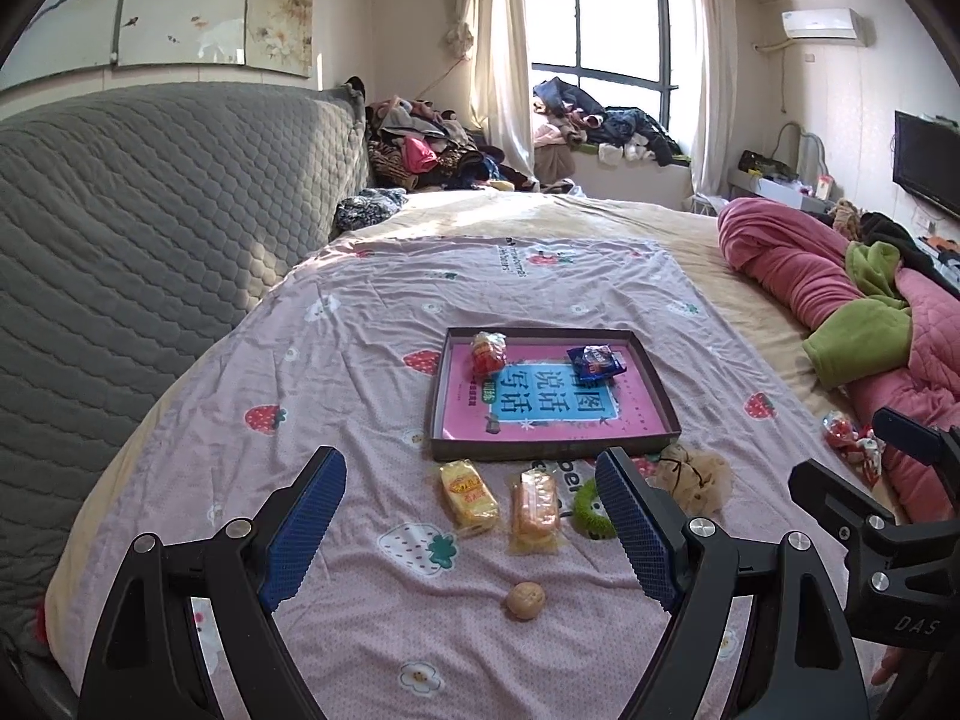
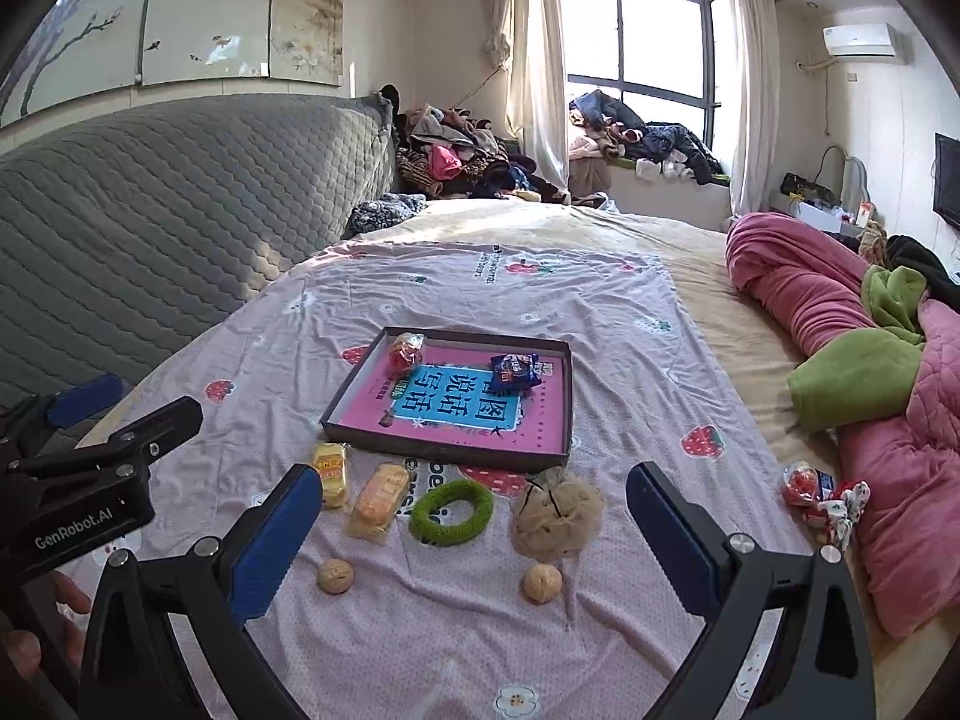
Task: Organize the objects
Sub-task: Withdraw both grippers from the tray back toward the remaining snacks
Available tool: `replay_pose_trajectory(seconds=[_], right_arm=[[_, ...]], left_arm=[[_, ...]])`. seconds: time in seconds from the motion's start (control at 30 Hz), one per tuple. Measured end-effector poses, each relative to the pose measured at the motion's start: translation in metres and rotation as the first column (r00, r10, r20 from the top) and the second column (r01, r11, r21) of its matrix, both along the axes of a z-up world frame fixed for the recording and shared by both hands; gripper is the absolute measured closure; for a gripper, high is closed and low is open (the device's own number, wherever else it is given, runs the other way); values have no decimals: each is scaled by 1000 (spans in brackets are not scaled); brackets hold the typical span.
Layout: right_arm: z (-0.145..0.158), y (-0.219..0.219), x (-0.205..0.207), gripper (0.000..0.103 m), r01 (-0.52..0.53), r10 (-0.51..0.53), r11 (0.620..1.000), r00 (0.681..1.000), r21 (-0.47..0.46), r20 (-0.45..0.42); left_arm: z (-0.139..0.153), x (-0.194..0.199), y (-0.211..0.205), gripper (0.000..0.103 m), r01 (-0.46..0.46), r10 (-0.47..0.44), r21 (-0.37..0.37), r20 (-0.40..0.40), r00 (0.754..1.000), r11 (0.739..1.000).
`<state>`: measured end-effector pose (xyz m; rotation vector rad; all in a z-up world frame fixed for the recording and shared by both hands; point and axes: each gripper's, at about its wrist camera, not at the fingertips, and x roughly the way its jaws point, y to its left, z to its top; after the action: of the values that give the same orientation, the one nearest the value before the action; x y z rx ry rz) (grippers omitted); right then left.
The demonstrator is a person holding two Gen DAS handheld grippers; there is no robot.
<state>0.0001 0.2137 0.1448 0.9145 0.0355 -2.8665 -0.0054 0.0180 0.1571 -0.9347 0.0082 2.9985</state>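
The sheet (image 2: 600, 324) is looking like thin, matt, wrinkled cloth. The tray (image 2: 447, 456) is looking like matt card, and the book (image 2: 528, 414) inside is showing a glossy paper cover. The snack packets (image 1: 469, 493) are shining like clear plastic film. The ring (image 2: 451, 512) is looking fuzzy, the walnuts (image 2: 542, 583) rough, the finger pads (image 1: 636, 534) textured.

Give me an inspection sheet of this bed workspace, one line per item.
Surface: strawberry-print sheet on a bed, wrinkled.
Job's things: tray holding a red snack and a blue packet; before it two yellow packs, a green ring, a beige scrunchie, two walnuts.
Clutter: red wrappers by the pink quilt.
Grippers: left gripper and right gripper open, empty.
Cables: nothing seen.
Surroundings: clothes pile, window, TV.
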Motion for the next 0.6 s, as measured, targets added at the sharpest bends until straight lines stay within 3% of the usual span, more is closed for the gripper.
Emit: replay_pose_trajectory(seconds=[0.27, 0.6], right_arm=[[-3, 6, 17, 1, 4, -4, 1000, 1000, 6, 0], [-23, 8, 26, 1, 4, -4, 1000, 1000, 11, 25]], left_arm=[[-2, 15, 7, 17, 16, -16, -10, -2, 1000, 1000], [-27, 19, 11, 17, 37, -36, -10, 42, 998, 999]])
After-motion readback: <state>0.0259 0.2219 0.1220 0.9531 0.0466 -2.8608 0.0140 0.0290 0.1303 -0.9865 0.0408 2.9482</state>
